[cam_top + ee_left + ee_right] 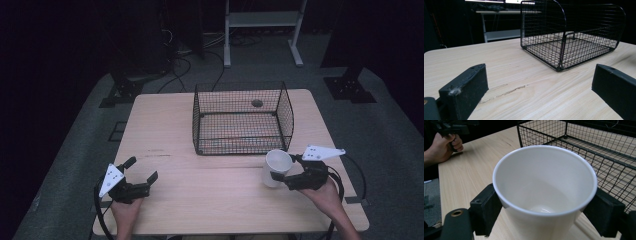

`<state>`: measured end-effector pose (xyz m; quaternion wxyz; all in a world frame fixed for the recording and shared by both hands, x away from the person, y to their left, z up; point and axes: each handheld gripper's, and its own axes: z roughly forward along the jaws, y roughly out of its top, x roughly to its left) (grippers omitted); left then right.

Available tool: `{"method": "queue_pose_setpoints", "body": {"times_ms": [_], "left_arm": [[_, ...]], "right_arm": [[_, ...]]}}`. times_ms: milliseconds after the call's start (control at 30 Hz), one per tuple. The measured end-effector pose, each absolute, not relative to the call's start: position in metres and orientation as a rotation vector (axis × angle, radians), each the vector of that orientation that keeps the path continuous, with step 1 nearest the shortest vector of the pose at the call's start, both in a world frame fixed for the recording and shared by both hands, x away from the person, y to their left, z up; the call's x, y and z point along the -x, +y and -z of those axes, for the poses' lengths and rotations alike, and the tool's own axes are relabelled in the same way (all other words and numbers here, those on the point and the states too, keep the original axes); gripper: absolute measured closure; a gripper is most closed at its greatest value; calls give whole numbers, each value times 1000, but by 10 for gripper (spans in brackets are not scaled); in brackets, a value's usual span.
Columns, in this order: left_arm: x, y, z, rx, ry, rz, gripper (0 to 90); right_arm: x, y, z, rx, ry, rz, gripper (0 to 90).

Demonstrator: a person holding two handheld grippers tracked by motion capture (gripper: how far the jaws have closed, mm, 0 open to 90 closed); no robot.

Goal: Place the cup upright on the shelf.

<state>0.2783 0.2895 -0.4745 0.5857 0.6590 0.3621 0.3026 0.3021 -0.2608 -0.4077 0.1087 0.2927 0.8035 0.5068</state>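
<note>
A white cup (274,172) stands upright and empty near the table's front right, just in front of the black wire basket (242,117). My right gripper (285,167) is shut on the white cup, one jaw on each side of its wall. In the right gripper view the cup (544,182) sits between the right gripper's (545,207) jaws, with the basket (599,147) right behind it. I cannot tell whether the cup's base touches the table. At the front left my left gripper (142,169) is open and holds nothing. Its view shows that gripper (540,75) aimed at the basket (574,37), which is empty.
The wooden table (165,125) has bare room left of the basket and between the two hands. A white metal stand (262,25) and cables (185,65) lie on the floor beyond the far edge. In the right gripper view the other hand (445,145) rests at the far left.
</note>
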Motion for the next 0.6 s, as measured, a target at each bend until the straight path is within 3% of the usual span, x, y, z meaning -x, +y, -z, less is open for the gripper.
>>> {"method": "queue_pose_setpoints", "body": {"times_ms": [600], "left_arm": [[-278, 290, 474, -1535, 843, -705, 0]], "right_arm": [[-317, -253, 368, -787, 2404, -1550, 199]]}}
